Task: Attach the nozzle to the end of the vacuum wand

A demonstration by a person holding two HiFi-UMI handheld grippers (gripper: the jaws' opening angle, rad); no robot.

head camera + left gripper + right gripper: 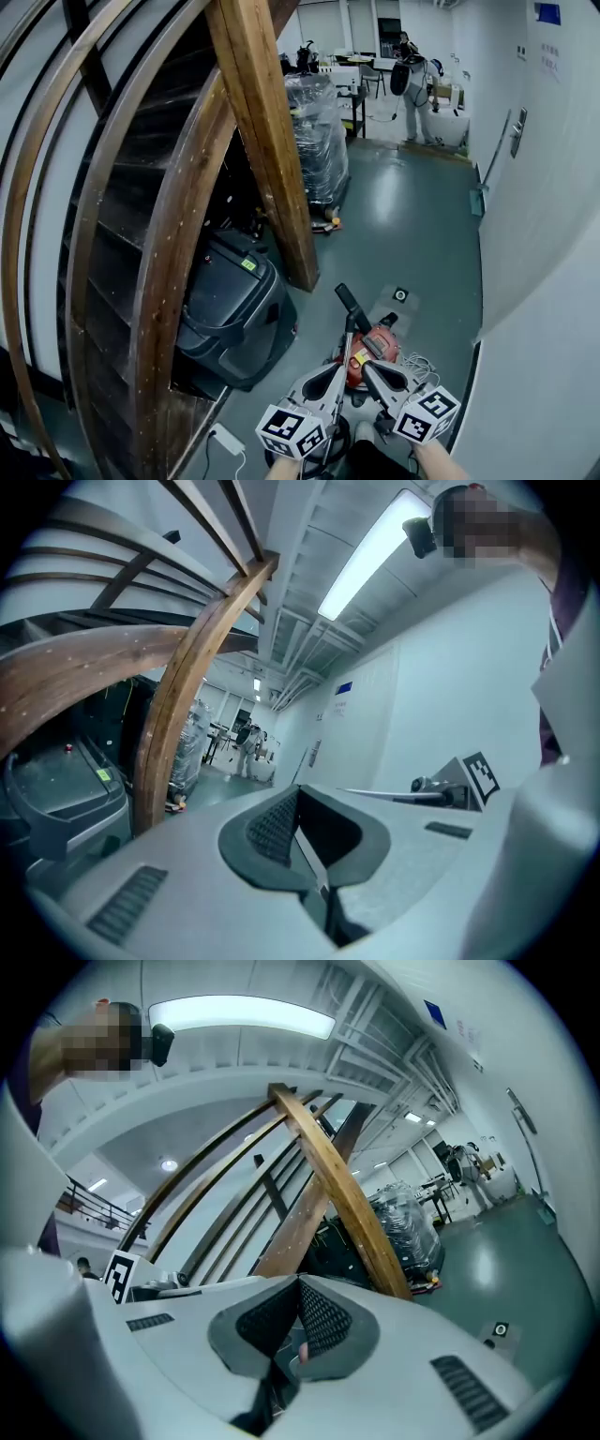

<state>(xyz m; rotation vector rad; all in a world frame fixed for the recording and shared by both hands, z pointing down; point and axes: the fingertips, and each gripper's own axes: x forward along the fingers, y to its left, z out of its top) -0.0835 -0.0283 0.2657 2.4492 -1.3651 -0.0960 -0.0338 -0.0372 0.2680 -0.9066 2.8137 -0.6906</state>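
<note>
A red and black vacuum (373,349) lies on the grey floor below both grippers, with a black tube (349,302) sticking up and away from it. I cannot pick out a nozzle in any view. My left gripper (348,336) and right gripper (366,366) are held up side by side over the vacuum and partly hide it. In the left gripper view the left gripper (298,791) is shut with nothing between its pads, and the right gripper's marker cube (479,774) shows beside it. My right gripper (298,1284) is likewise shut and holds nothing.
A curved wooden stair beam (265,141) rises on the left. Under it stands a large black machine (230,309). A plastic-wrapped pallet (319,131) stands further back. A white wall (553,244) closes the right side. A white power adapter (225,438) lies on the floor. A person (413,80) stands far off.
</note>
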